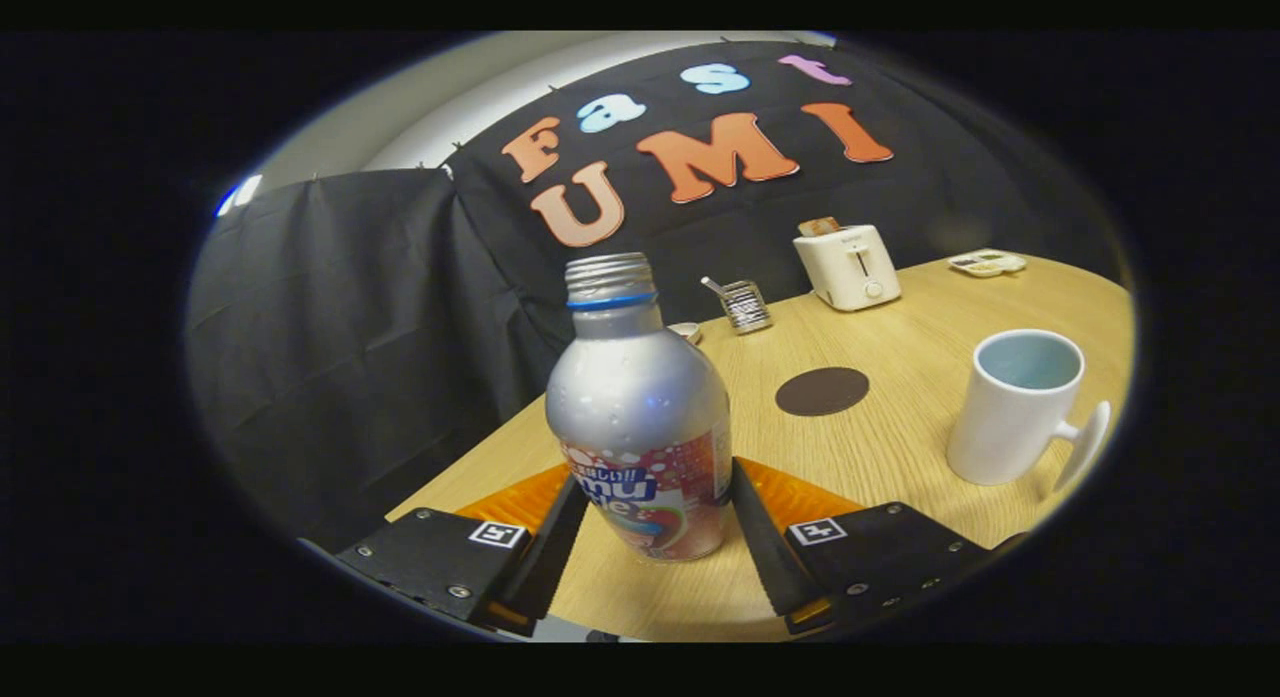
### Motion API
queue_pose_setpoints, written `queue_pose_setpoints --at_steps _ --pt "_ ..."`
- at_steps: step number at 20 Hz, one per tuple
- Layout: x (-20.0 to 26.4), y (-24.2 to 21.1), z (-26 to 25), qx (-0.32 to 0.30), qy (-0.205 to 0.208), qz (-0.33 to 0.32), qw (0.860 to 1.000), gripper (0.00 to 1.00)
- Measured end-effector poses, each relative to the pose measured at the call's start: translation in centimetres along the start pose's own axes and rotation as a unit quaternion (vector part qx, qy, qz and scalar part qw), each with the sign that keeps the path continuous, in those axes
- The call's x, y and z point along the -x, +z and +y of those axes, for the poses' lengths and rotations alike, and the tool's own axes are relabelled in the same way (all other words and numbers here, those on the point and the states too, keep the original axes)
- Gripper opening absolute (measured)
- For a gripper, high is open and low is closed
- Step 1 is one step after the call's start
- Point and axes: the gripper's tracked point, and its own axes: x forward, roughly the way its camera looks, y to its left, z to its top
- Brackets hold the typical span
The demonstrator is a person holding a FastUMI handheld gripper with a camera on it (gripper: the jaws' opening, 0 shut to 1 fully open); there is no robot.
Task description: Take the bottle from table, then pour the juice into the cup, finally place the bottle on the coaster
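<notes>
A silver bottle with a colourful label and an uncapped threaded neck stands upright between my fingers. My gripper is shut on the bottle, one finger against each side of its lower body. Whether its base rests on the wooden table or hangs just above it, I cannot tell. Beyond the right finger stands a white cup with a pale blue inside, its handle turned away from the bottle. A dark round coaster lies flat on the table between bottle and cup, a little further off.
At the back of the table are a white toaster, a small metal tin with a spoon in it, a small bowl behind the bottle and a flat tray. The table's edge runs close to the left finger.
</notes>
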Motion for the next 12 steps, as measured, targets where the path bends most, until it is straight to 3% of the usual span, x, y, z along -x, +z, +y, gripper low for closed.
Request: queue_pose_setpoints --at_steps 5,12 --pt "0.5 0.5 -0.7 -0.122 0.026 -0.012 0.992 0.80" --pt "1.5 1.4 -0.8 -0.226 0.065 -0.020 0.972 0.80"
